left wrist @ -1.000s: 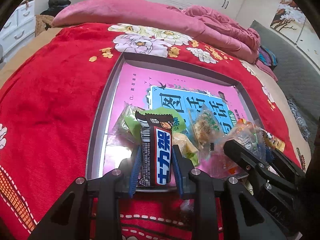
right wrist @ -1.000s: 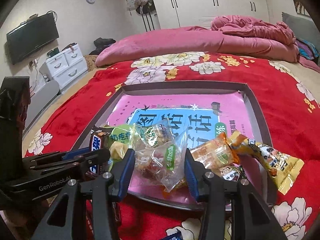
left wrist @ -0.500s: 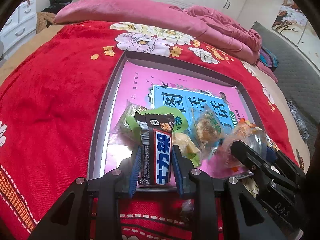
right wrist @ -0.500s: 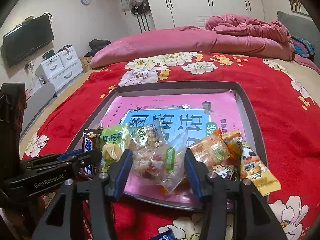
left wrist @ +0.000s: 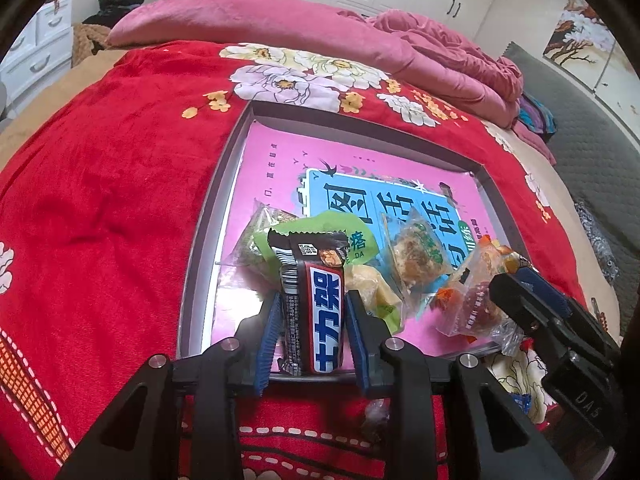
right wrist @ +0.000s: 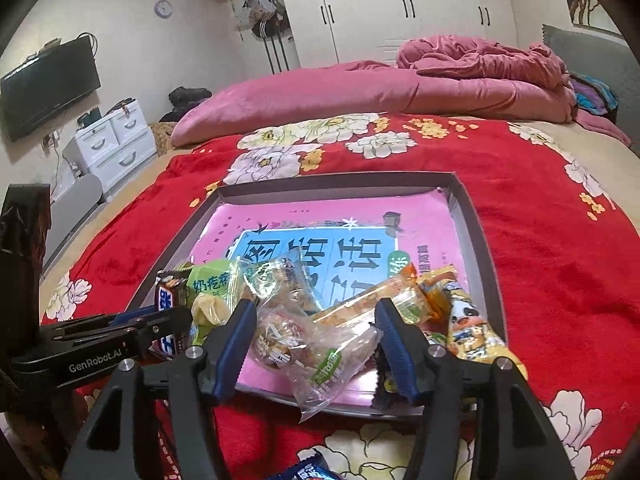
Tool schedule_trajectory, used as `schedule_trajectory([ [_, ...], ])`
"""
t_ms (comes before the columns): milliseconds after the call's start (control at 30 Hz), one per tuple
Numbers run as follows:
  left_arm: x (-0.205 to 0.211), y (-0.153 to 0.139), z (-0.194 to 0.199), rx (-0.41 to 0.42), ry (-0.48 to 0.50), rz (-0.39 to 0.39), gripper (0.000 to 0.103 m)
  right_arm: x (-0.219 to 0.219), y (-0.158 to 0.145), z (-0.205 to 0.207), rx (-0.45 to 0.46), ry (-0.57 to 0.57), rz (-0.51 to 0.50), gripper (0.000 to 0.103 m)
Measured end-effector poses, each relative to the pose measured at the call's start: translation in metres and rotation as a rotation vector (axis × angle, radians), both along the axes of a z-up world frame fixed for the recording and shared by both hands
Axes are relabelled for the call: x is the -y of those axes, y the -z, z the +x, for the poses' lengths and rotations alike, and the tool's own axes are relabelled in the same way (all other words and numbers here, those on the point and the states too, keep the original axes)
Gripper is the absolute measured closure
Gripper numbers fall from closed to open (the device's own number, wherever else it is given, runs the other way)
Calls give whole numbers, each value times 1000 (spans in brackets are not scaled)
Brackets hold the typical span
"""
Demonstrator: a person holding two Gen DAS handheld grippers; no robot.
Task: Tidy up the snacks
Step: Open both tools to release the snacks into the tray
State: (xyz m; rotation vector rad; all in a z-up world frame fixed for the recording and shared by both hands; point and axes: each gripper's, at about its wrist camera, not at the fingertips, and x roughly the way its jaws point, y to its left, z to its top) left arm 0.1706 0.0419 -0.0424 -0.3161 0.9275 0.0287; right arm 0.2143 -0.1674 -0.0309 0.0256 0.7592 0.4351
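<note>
A shallow grey tray (left wrist: pixel 208 232) with a pink and blue printed sheet inside lies on the red floral bedspread. My left gripper (left wrist: pixel 313 298) is at the tray's near edge. Its jaws are opening, and a dark Snickers bar (left wrist: pixel 316 312) stands between the blue pads with a thin gap on each side. My right gripper (right wrist: pixel 315 307) is also opening. A clear packet of mixed snacks (right wrist: pixel 304 344) lies between its pads on the tray's near rim, and neither pad presses on it. The left gripper (right wrist: pixel 160 320) shows at the left of the right wrist view.
More snacks are piled in the tray's near half: a green packet (left wrist: pixel 340 236), a clear pastry packet (left wrist: pixel 416 256), an orange bar (right wrist: pixel 380 300) and a yellow cow-print packet (right wrist: pixel 468 328). A blue wrapper (right wrist: pixel 308 472) lies on the bedspread below. Pink quilts are bunched at the far side.
The right jaws have spread wide and the clear packet has slumped onto the tray rim. The left jaws have eased off the Snickers bar. Neither hand has shifted much.
</note>
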Motion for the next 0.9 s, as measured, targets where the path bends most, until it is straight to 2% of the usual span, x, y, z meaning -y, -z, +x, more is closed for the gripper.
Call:
schedule_trajectory([
  [67,0,0,0,-2,0,1,60,2,-1,0,1,7,3,40],
  [233,-1,0,0,-6,-3,3,58,4,-2,-1,9,12,4,39],
  [400,-3,1,0,-11,-15,2,49,4,-3,-2,11,14,1,36],
  [500,-4,0,-1,-6,-19,1,47,4,-5,-3,18,17,1,36],
  [767,-2,-8,-6,29,-11,18,37,8,-12,-7,49,30,13,29],
  [900,0,-14,-9,54,-10,34,36,10,-16,-11,64,33,17,28],
])
